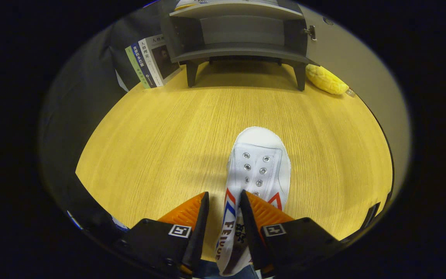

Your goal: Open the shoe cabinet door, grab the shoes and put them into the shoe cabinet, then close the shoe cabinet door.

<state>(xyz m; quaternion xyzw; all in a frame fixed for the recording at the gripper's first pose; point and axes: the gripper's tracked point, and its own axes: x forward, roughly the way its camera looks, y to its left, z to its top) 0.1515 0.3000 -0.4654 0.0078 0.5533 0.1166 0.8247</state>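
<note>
A white canvas shoe (259, 162) with metal eyelets and red and blue side stripes lies on the wooden tabletop (161, 147), its toe pointing at the cabinet. My gripper (224, 199) is shut on the shoe's left side wall near the heel. One finger is outside the shoe and the other is inside its opening. The grey shoe cabinet (242, 35) stands on short legs at the far end of the table. Its door (347, 58) is swung open to the right, and bare shelves show inside.
Several books (151, 62) lean against the cabinet's left side. A yellow plush object (325, 79) lies by the cabinet's right leg, under the open door. A wide stretch of tabletop separates the shoe from the cabinet.
</note>
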